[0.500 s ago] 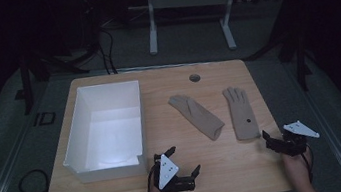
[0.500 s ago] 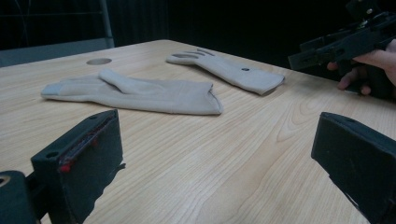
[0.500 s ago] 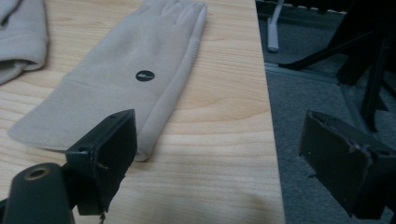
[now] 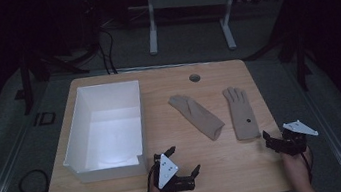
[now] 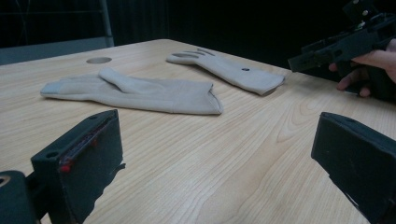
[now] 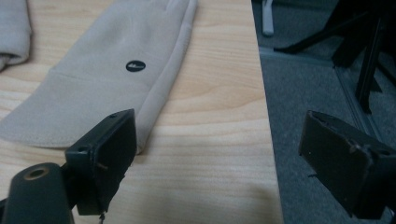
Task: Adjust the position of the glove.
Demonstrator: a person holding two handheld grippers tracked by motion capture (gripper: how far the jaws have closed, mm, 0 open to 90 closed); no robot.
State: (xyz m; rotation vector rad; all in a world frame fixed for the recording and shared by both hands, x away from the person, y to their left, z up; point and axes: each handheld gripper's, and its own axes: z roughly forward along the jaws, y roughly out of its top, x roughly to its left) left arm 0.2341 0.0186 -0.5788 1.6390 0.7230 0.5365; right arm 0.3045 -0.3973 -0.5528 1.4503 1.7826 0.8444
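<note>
Two beige gloves lie flat on the wooden table (image 4: 220, 175). The left glove (image 4: 196, 115) (image 5: 140, 93) lies slanted; the right glove (image 4: 241, 113) (image 6: 107, 74) lies straight and bears a small black dot. My left gripper (image 4: 184, 160) (image 5: 219, 177) rests near the front edge, open and holding nothing, its jaws aimed at the gloves. My right gripper (image 4: 277, 140) (image 6: 219, 158) is open too, just behind the right glove's cuff at the table's right edge. One of its jaws is beside the cuff and the other stands over the edge.
A white open box (image 4: 105, 128) with nothing in it stands on the left half of the table. A round cable hole (image 4: 195, 78) sits near the far edge. Past the right table edge (image 6: 266, 140) lies grey floor. A hand holds the right gripper (image 5: 345, 44).
</note>
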